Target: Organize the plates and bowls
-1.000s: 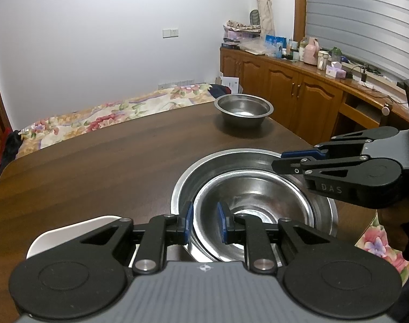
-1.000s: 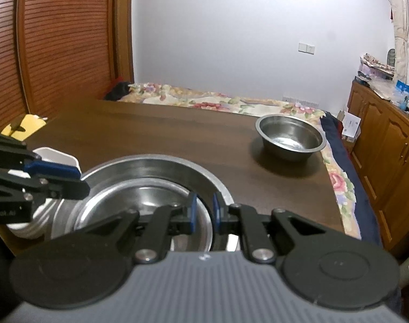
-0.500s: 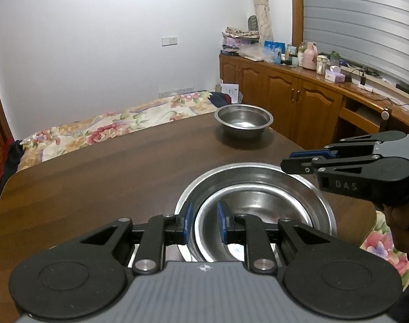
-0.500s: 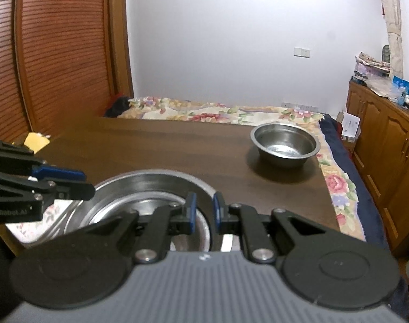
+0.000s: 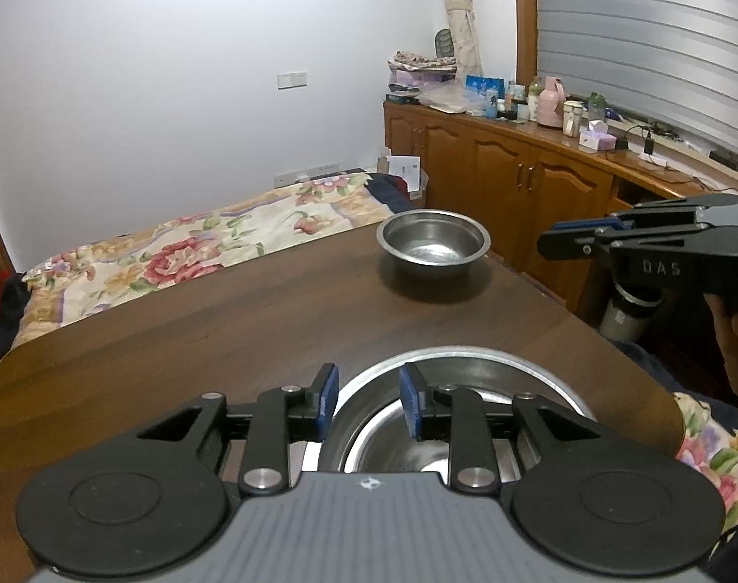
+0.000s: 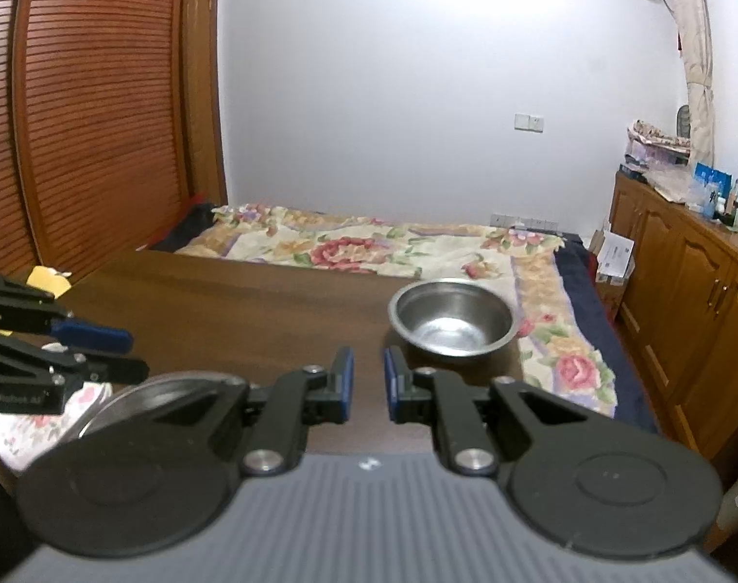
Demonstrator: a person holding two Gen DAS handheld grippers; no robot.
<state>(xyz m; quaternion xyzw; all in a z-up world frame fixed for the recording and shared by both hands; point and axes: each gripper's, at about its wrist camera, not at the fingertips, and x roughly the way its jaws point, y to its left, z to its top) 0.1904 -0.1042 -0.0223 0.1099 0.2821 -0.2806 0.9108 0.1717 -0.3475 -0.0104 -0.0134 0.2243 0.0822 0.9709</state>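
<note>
Left gripper (image 5: 367,401): jaws opening, pads straddling the near rim of the large steel bowl (image 5: 471,388) but no longer pressing it; a second ago they pinched that rim. Right gripper (image 6: 369,384): nearly shut, nothing between the pads; a second ago it sat on the same bowl's rim, now it is lifted clear. Both views have risen and backed off, so the large bowl shows only at the bottom edge.

Judgement: the large bowl has just been set down and released, and this placement looks done. In the left view it appears to nest over another steel dish; uncertain.

Small steel bowl (image 6: 452,317) stands alone at the far right of the counter (image 5: 198,335), well apart from the large one and unmoved. Likely next item.

Surface: dark wood counter, otherwise bare in the middle.

Room: bed with floral cover (image 5: 184,243) beyond the far edge, wooden cabinets (image 5: 514,180) along the right wall with clutter on top, slatted wooden doors (image 6: 87,111) at left.
</note>
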